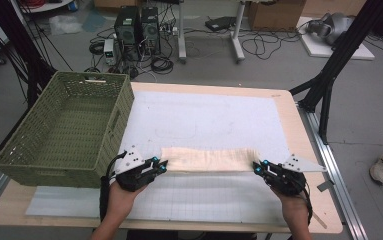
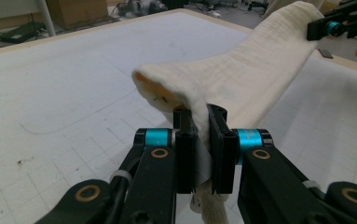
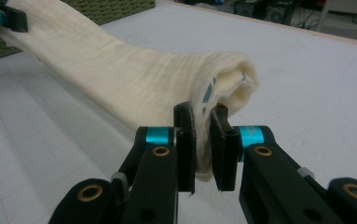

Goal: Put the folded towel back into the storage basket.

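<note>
Left tool point(image 1: 162, 165): jaws closed tight on one end of the cloth point(image 1: 209, 160), fabric squeezed between the two black pads, seen close in the left gripper view point(image 2: 203, 149). Right tool point(image 1: 257, 167): jaws likewise clamped on the opposite end, seen in the right gripper view point(image 3: 203, 149). Count: two tools, one cloth, one basket point(image 1: 66, 131), one white mat point(image 1: 204, 125) on the surface point(image 1: 299, 125). Cloth is cream, folded or rolled lengthwise into a long band, stretched between the tools over the near half of the mat; whether its middle touches the mat or hangs just above cannot be told. Small blue marks show inside the fold at the right end point(image 3: 208, 93); too small to read. Basket is green, woven, at the left edge of the surface, overhanging it; near wall hides part of its floor. Both hands point(image 1: 121, 197) enter from the bottom, forearms cut off by the frame. Floor behind holds computer towers point(image 1: 138, 25) and tangled cables, detail blurred.
</note>
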`<state>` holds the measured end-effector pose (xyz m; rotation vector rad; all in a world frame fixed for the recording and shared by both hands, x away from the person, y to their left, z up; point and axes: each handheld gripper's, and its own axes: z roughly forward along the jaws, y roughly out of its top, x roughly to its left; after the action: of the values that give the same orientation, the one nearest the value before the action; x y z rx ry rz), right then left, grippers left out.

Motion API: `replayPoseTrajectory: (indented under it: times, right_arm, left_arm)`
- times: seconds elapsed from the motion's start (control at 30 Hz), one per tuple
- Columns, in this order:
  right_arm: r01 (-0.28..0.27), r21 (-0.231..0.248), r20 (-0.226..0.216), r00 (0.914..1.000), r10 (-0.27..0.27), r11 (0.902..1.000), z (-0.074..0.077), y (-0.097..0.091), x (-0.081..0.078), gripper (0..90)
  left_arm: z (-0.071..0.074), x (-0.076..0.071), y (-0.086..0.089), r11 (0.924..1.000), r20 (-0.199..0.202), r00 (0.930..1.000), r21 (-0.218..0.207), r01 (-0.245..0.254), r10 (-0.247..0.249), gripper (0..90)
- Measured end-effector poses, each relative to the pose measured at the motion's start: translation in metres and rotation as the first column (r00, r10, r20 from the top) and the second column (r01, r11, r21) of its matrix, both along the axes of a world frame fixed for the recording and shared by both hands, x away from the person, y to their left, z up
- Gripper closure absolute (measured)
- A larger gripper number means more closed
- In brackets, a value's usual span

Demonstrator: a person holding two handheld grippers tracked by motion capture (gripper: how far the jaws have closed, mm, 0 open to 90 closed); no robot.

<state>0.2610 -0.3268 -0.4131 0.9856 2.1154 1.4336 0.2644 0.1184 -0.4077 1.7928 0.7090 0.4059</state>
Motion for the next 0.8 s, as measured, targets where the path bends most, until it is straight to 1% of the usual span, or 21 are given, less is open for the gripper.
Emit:
replayPoseTrajectory:
  times: [0.03,0.07,0.13,0.2,0.23,0.27,0.3,0.33,0.37,0.47,0.5,0.53,0.57,0.6,0.63,0.73,0.77,0.8]
  right_arm:
    - [-0.003,0.003,0.004,1.0000,0.003,1.0000,0.001,0.000,0.001,82.0]
    - [-0.008,0.021,0.010,0.9999,0.008,0.9997,0.002,-0.001,0.005,82.0]
    - [-0.011,0.028,0.007,0.9999,0.011,0.9996,0.003,-0.001,0.007,82.0]
    - [-0.016,0.028,0.014,0.9998,0.016,0.9995,0.005,-0.001,0.013,81.9]
    - [-0.019,0.022,0.019,0.9996,0.019,0.9996,0.007,0.000,0.016,82.0]
    - [-0.019,0.021,0.013,0.9997,0.019,0.9996,0.008,0.000,0.018,82.0]
    - [-0.023,0.014,0.015,0.9996,0.023,0.9996,0.013,0.002,0.025,81.9]
    - [-0.023,0.014,0.015,0.9996,0.023,0.9996,0.013,0.002,0.025,81.9]
    - [-0.023,0.012,0.016,0.9996,0.023,0.9997,0.016,0.003,0.028,82.0]
    - [-0.023,0.002,0.019,0.9996,0.023,0.9997,0.026,0.007,0.040,81.9]
    - [-0.026,-0.007,0.026,0.9993,0.026,0.9996,0.032,0.010,0.047,81.9]
    - [-0.026,-0.007,0.026,0.9993,0.026,0.9996,0.032,0.010,0.047,81.9]
    - [-0.026,-0.012,0.028,0.9993,0.026,0.9996,0.035,0.013,0.051,81.9]
    - [-0.026,-0.022,0.020,0.9995,0.026,0.9994,0.040,0.017,0.059,81.9]
    - [-0.026,-0.022,0.020,0.9995,0.026,0.9994,0.040,0.017,0.059,81.9]
    - [-0.025,-0.040,0.019,0.9995,0.026,0.9989,0.050,0.024,0.071,81.9]
    - [-0.025,-0.044,0.025,0.9993,0.026,0.9987,0.052,0.026,0.074,81.9]
    - [-0.029,-0.054,0.021,0.9993,0.030,0.9981,0.058,0.031,0.081,81.9]
  left_arm:
    - [0.002,-0.001,0.000,1.0000,0.003,1.0000,-0.004,-0.001,0.001,82.3]
    - [0.004,-0.001,0.001,1.0000,0.005,1.0000,-0.006,-0.003,0.003,82.4]
    - [0.009,-0.002,0.002,1.0000,0.016,0.9999,-0.009,-0.001,0.001,82.3]
    - [0.014,-0.003,0.002,1.0000,0.030,0.9996,-0.008,-0.001,0.001,82.4]
    - [0.016,-0.003,0.002,0.9999,0.035,0.9994,-0.011,-0.002,0.003,82.4]
    - [0.019,-0.003,0.002,0.9999,0.041,0.9992,-0.012,-0.003,0.003,82.4]
    - [0.021,-0.004,0.003,0.9999,0.047,0.9989,-0.012,-0.003,0.003,82.4]
    - [0.023,-0.005,0.003,0.9999,0.052,0.9986,-0.015,-0.004,0.004,82.4]
    - [0.024,-0.005,0.003,0.9998,0.057,0.9983,-0.017,-0.006,0.007,82.4]
    - [0.028,-0.005,0.006,0.9995,0.065,0.9978,-0.027,-0.013,0.015,82.4]
    - [0.029,-0.005,0.007,0.9994,0.067,0.9976,-0.030,-0.015,0.017,82.4]
    - [0.031,-0.006,0.008,0.9993,0.069,0.9974,-0.032,-0.018,0.020,82.4]
    - [0.032,-0.006,0.009,0.9991,0.073,0.9971,-0.037,-0.020,0.023,82.4]
    - [0.033,-0.006,0.010,0.9989,0.074,0.9970,-0.041,-0.021,0.024,82.4]
    - [0.035,-0.006,0.011,0.9988,0.077,0.9967,-0.044,-0.023,0.026,82.4]
    - [0.039,-0.007,0.014,0.9984,0.090,0.9954,-0.049,-0.029,0.033,82.6]
    - [0.041,-0.007,0.015,0.9982,0.094,0.9949,-0.051,-0.031,0.036,82.6]
    - [0.043,-0.007,0.016,0.9979,0.097,0.9945,-0.056,-0.033,0.038,82.6]
